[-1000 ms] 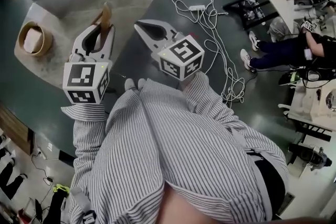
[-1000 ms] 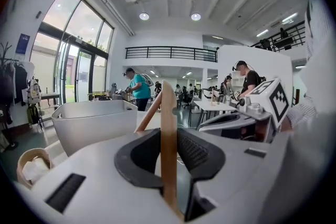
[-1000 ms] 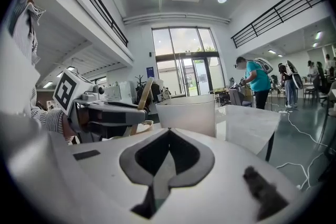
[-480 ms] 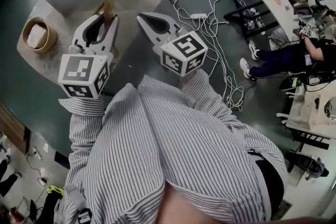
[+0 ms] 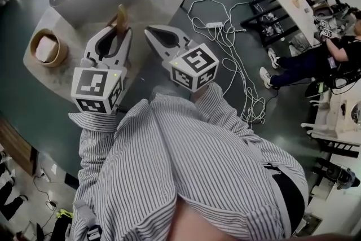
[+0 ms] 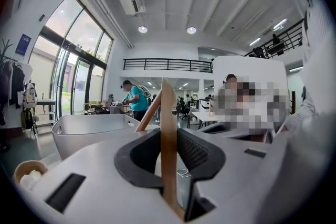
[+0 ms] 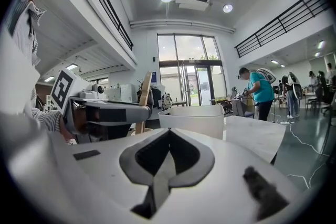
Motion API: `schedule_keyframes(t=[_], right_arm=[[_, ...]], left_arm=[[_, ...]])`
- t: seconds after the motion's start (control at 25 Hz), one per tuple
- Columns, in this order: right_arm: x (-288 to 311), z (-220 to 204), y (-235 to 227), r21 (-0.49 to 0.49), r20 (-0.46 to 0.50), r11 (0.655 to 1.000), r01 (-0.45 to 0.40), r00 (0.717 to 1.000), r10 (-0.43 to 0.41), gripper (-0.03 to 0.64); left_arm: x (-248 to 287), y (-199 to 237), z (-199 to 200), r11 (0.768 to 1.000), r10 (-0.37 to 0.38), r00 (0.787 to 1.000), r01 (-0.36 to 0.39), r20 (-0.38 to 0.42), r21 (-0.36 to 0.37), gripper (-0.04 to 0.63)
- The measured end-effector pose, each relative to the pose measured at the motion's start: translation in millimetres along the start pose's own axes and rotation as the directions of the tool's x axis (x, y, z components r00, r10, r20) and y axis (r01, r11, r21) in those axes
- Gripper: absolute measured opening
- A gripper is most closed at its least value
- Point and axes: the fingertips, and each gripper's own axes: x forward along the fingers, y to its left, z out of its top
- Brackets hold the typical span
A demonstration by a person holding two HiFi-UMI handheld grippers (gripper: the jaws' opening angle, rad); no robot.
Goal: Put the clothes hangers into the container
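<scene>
Beside grey container, bowl holds white wad

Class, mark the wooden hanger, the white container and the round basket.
wooden hanger (image 6: 168, 134): left gripper view, on its upright bar.
white container (image 6: 89, 139): left gripper view, on its near wall.
round basket (image 5: 32, 48): head view, on its left rim.

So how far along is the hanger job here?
Done: nothing I can confirm. No hanger shows in the white container, though its inside is only partly visible. In hand: the left gripper is shut on a wooden hanger, held short of the container. The right gripper is shut and empty. Left: carry the hanger over and drop it in.
</scene>
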Motion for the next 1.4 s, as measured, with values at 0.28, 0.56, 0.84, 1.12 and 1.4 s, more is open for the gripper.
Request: schedule_keyframes(t=[0.28, 0.56, 0.84, 1.12, 1.4], right_arm=[[8, -1, 6, 0.000, -0.009, 1.000, -0.008, 1.000, 0.008, 0.015], [34, 6, -24, -0.038, -0.027, 0.997, -0.064, 0.998, 0.062, 0.015], [64, 28, -72, -0.048, -0.022, 0.995, -0.091, 0.996, 0.090, 0.015], [93, 33, -114, -0.021, -0.039, 0.987, -0.162, 0.986, 0.162, 0.015], [116, 55, -130, -0.038, -0.023, 0.962, -0.269, 0.963, 0.268, 0.015]], left_arm=[[-5, 9, 5, 1.000, -0.011, 1.000, 0.011, 0.013, 0.003, 0.098], [20, 21, 3, 1.000, -0.013, 1.000, 0.013, -0.019, 0.020, 0.098], [53, 55, 16, 0.999, 0.042, 0.999, -0.042, -0.027, 0.004, 0.098], [96, 78, 36, 0.994, 0.108, 0.994, -0.108, -0.036, -0.003, 0.098], [113, 90, 62, 0.980, 0.199, 0.980, -0.200, -0.025, -0.007, 0.098]])
